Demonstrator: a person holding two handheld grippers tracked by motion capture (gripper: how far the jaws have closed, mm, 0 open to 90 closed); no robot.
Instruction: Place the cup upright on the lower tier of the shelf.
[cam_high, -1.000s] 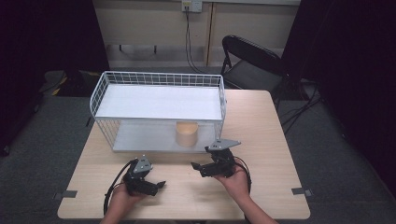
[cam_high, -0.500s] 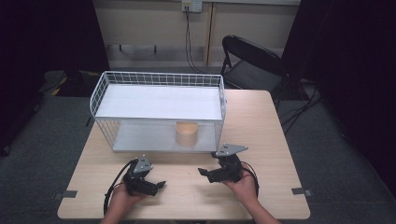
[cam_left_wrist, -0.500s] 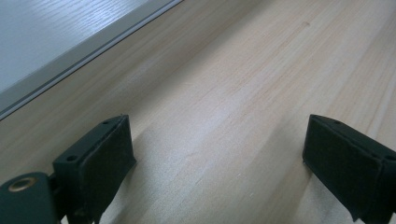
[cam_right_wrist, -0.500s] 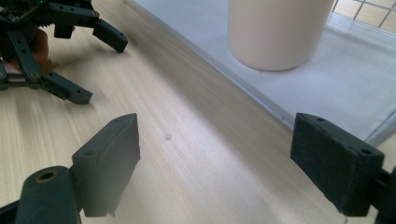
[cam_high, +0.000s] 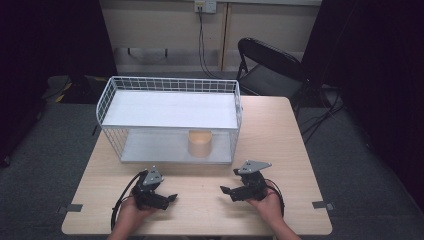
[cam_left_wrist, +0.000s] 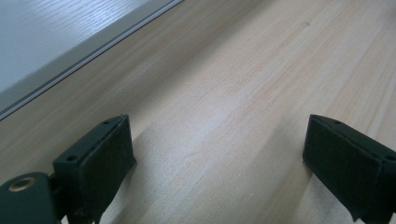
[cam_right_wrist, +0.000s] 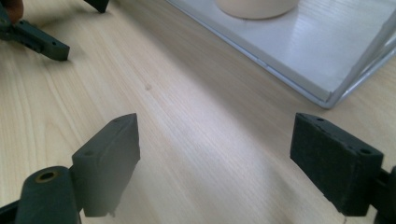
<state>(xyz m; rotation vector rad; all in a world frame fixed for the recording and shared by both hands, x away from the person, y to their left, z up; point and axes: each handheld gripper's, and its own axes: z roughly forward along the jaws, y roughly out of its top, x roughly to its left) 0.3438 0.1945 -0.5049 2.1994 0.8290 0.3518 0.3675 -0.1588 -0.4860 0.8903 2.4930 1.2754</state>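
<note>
On the lower shelf of the wire rack (cam_high: 112, 95) stands the cup (cam_high: 200, 143). We hold the left gripper (cam_high: 171, 198) and right gripper (cam_high: 223, 190) in front of the rack, both spread wide and empty. Placing looks done; nothing obvious remains.

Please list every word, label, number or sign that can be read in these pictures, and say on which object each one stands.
There is no readable text in any view.
The wire rack, the tan cup on its lower shelf, the wooden table and both grippers, left and right, carry no visible print.
The wall socket at the top of the high view is too small and blurred to show any marking.
</note>
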